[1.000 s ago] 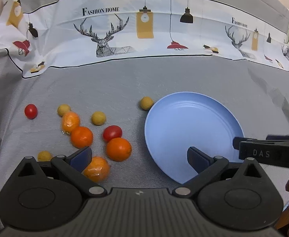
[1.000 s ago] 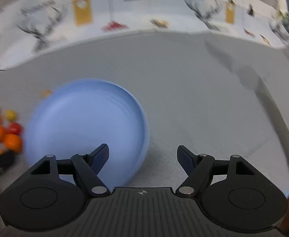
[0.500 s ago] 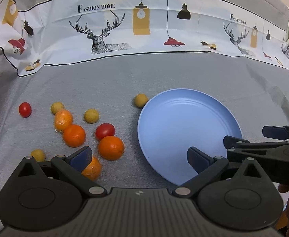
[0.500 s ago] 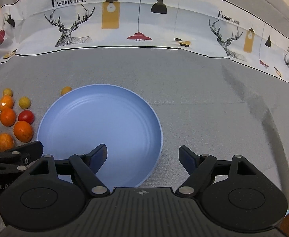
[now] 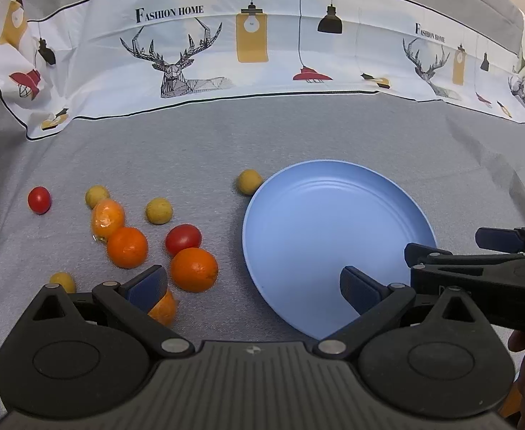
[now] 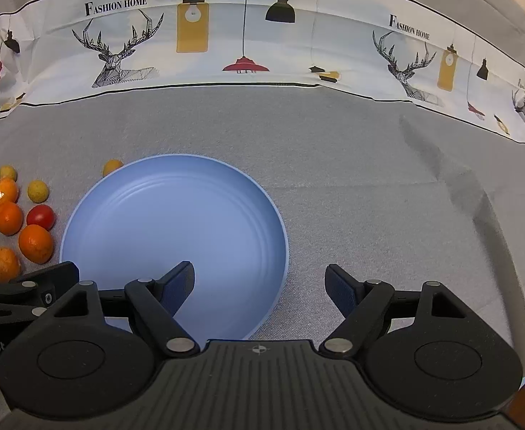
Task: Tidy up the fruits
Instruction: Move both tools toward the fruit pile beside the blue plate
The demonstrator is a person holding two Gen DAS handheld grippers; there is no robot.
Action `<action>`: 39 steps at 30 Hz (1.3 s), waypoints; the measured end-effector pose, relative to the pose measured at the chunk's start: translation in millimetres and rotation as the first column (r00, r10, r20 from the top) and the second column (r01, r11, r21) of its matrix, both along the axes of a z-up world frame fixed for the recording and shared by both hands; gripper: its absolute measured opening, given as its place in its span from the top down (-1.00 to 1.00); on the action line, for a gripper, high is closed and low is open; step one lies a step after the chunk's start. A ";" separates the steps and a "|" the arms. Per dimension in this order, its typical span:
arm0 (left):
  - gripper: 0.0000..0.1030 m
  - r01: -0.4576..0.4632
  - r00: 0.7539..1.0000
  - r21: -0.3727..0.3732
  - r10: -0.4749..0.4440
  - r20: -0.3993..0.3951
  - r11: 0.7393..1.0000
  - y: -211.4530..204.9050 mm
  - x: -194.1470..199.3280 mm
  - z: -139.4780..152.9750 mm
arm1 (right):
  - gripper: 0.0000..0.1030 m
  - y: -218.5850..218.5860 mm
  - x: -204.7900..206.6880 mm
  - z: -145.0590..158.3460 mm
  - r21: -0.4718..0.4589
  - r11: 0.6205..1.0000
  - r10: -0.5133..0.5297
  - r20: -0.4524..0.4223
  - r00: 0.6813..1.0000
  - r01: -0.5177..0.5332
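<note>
A blue plate (image 5: 334,236) lies empty on the grey cloth. To its left are loose fruits: an orange (image 5: 194,269), a second orange (image 5: 127,247), a wrapped one (image 5: 107,216), two red tomatoes (image 5: 183,239) and several small yellow fruits (image 5: 159,210). My left gripper (image 5: 251,286) is open and holds nothing. Its left finger hides part of another orange (image 5: 164,310), and its right finger is over the plate's near edge. My right gripper (image 6: 260,285) is also open and holds nothing, one finger over the plate (image 6: 176,222), the other over bare cloth.
A white printed cloth (image 5: 255,46) with deer and lamps rises along the back. The grey cloth (image 6: 370,179) right of the plate has shallow creases. The right gripper (image 5: 452,247) reaches in at the left wrist view's right edge, beside the plate.
The right wrist view has gone from blurred to sharp. The right gripper has rolled, so that both its fingers show in the left wrist view. The fruits and plate have not moved.
</note>
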State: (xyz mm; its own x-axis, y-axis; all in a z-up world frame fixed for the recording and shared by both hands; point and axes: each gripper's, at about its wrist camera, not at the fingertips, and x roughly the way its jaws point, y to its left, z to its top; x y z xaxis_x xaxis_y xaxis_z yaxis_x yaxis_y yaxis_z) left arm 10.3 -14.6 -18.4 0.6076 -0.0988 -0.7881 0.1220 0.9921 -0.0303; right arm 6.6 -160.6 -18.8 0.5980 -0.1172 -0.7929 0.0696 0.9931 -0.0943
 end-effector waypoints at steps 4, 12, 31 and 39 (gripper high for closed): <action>-0.99 0.001 1.000 -0.002 -0.001 -0.002 1.000 -1.0 -0.1 -0.2 | -0.58 -1.7 -0.6 1.4 0.004 1.000 0.001 0.001 1.000 -0.001; -0.99 0.001 1.000 -0.001 -0.001 -0.002 1.000 -1.5 0.2 -0.2 | -0.57 -3.8 -1.4 2.4 0.010 1.000 0.003 0.004 1.000 -0.003; -0.99 0.003 1.000 0.000 -0.003 0.000 1.000 -4.3 0.7 -0.2 | -0.57 -8.7 -2.3 5.2 0.019 1.000 -0.002 0.020 1.000 0.002; -0.99 0.007 1.000 0.001 -0.007 0.001 1.000 -8.3 0.4 1.5 | -0.56 -9.9 -2.1 7.4 0.021 1.000 -0.007 0.029 1.000 0.007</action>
